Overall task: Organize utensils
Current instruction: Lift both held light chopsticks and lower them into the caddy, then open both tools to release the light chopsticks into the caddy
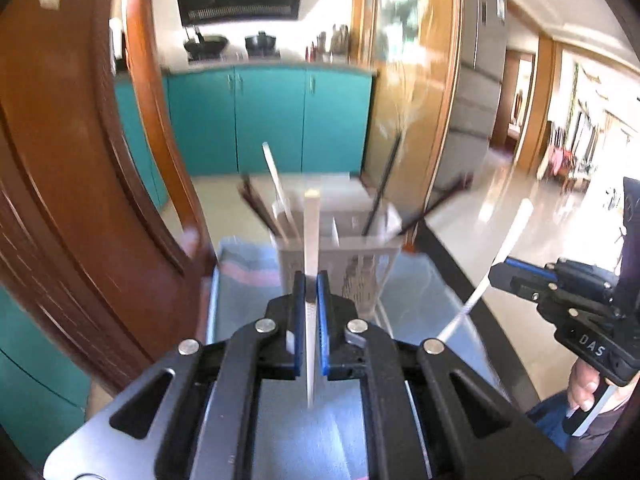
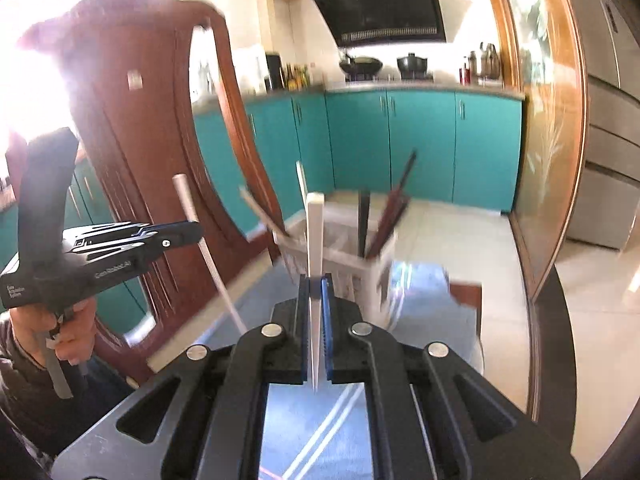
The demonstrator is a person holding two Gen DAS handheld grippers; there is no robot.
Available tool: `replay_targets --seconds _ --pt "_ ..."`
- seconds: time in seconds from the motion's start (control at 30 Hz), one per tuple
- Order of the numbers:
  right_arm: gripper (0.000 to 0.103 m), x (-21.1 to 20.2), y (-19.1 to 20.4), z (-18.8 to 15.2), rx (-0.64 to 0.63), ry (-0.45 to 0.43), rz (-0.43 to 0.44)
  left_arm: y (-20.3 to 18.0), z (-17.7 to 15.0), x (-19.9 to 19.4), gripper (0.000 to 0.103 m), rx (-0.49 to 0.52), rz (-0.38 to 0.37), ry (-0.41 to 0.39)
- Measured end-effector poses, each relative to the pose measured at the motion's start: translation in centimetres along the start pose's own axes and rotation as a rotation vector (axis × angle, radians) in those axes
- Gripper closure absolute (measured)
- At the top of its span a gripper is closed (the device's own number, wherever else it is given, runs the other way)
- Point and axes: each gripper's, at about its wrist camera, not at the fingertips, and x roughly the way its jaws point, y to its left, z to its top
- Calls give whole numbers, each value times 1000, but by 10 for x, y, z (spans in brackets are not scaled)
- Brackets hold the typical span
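1. Nearest in the left wrist view, the left tool is clenched on a white chopstick, which stands nearly upright between its blue pads and sticks out both above and below them.
2. In the right wrist view, the right tool is likewise clenched on a second white chopstick, held upright between its jaws with the square top end above the pads.
3. Each tool appears in the other's camera: the right tool at the right edge of the left view, with its chopstick slanting across it, and the left tool at the left edge of the right view, gripped by a hand.
4. Below both tools lies the glass tabletop, with a blue cloth spread on it.
5. Just beyond the tools, a white slotted utensil holder stands on the tabletop. It holds several dark chopsticks and pale ones leaning outward in its compartments.
6. A reddish wooden chair back rises to the left of the tabletop.
7. Farthest off, teal kitchen cabinets carry a stove with a wok and a pot, under a black range hood. A steel refrigerator stands at the right.
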Motion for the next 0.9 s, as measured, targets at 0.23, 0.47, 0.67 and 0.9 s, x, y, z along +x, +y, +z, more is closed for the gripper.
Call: replay_targets --seconds 0.23,0.47,0.67,0.9 --pt "97 -7 -9 79 69 -171 31 13 82 -45 96 -40 13 -189" --pt "96 1 -34 107 176 -346 -36 28 116 -58 96 -154 -24 -350" --pt "96 31 -54 106 215 -393 -68 26 119 11 96 -177 38 -272" --pt "97 77 -60 93 132 -293 -148 19 103 70 96 -137 88 -133"
